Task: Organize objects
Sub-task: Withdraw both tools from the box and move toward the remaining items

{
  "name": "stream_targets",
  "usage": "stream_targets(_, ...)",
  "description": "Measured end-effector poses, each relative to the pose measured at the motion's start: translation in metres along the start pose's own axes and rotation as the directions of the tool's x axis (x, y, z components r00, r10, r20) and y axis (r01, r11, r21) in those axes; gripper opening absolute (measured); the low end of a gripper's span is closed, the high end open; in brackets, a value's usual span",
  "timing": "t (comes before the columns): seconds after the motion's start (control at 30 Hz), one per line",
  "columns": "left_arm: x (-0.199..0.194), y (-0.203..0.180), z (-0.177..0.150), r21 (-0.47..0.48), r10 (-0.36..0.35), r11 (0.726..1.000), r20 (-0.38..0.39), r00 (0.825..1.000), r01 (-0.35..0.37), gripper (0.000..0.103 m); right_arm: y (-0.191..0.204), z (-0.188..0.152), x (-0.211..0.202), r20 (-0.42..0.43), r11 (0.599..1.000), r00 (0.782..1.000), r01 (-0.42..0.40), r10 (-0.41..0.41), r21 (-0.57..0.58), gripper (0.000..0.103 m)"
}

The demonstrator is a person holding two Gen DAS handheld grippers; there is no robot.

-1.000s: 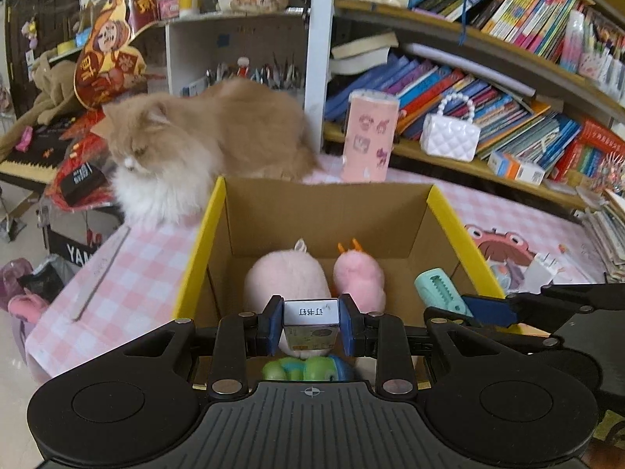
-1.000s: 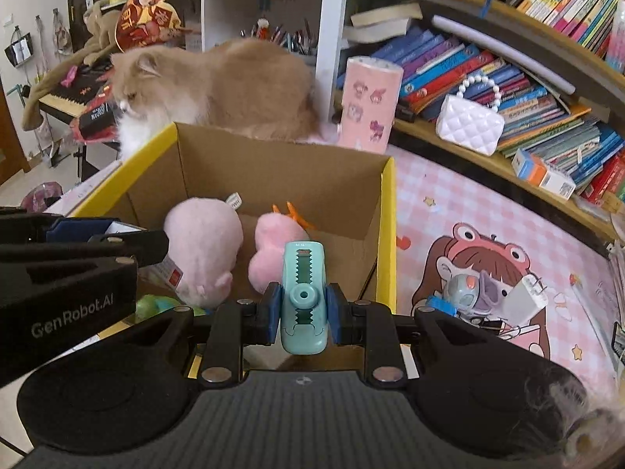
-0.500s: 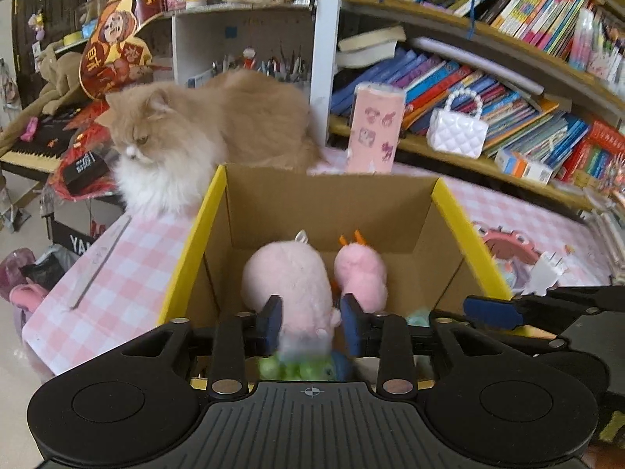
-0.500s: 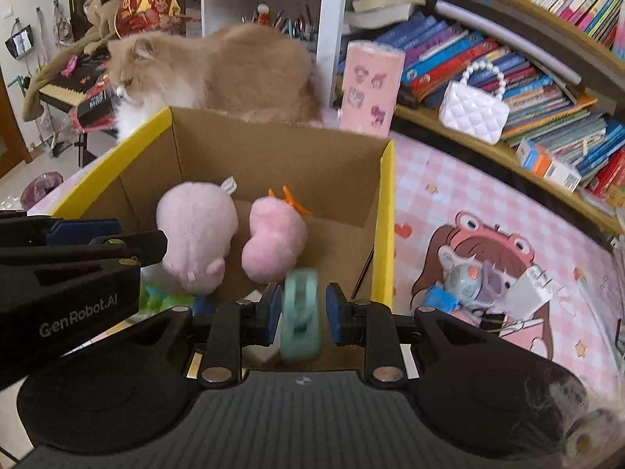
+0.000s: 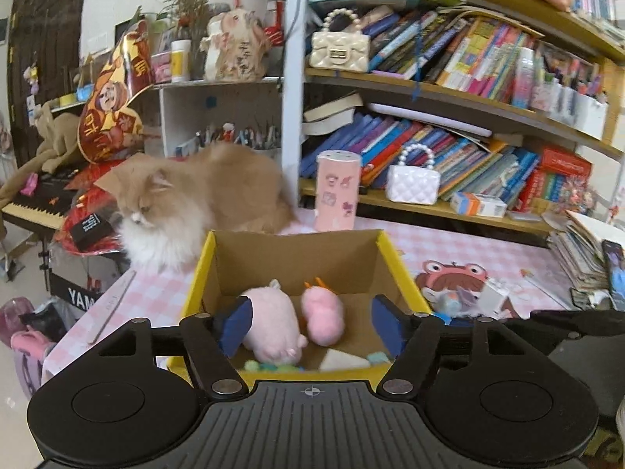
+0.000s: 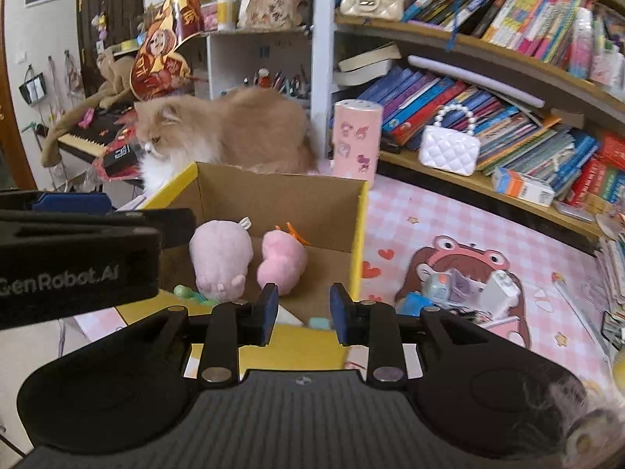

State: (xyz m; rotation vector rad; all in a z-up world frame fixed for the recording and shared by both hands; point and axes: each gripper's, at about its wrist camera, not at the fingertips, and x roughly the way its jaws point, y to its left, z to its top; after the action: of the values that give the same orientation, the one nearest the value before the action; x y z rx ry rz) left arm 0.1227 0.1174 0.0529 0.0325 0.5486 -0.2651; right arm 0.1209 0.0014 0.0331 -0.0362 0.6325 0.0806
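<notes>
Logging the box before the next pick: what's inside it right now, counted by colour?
Pink: 2, a round plush and a smaller plush with orange tufts.
Green: 1, a toy at the near wall, partly hidden.
White: 1, a small box.
Teal: 1, a clip, only an edge showing.
Total: 5 seen in the cardboard box.

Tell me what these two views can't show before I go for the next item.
- Box floor, near side: in both views the gripper bodies cover it; only slivers of a white item and a teal one show.
- Green toy: right view, mostly behind the left gripper.
- Pile on the mat: both views, jumbled and blurred; pieces unclear.
- Right gripper: jaws opening, nothing between them.
</notes>
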Motion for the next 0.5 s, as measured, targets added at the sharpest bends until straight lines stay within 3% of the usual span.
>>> stream_targets(0.13, -0.010, -0.014, -0.012, 0.031, -0.012, 0.999, -0.003, 1.000, 0.012, 0.081, -0.013, -0.012, -0.017, 0.011, 0.999, 1.000, 0.027, -0.027, 0.029, 0.028)
stream_targets(0.5, 0.000, -0.061, -0.025, 0.057, -0.080, 0.995, -0.064, 0.995, 0.084, 0.083, -0.066, -0.047, -0.029, -0.037, 0.987, 0.993, 0.118, -0.115, 0.107, 0.028)
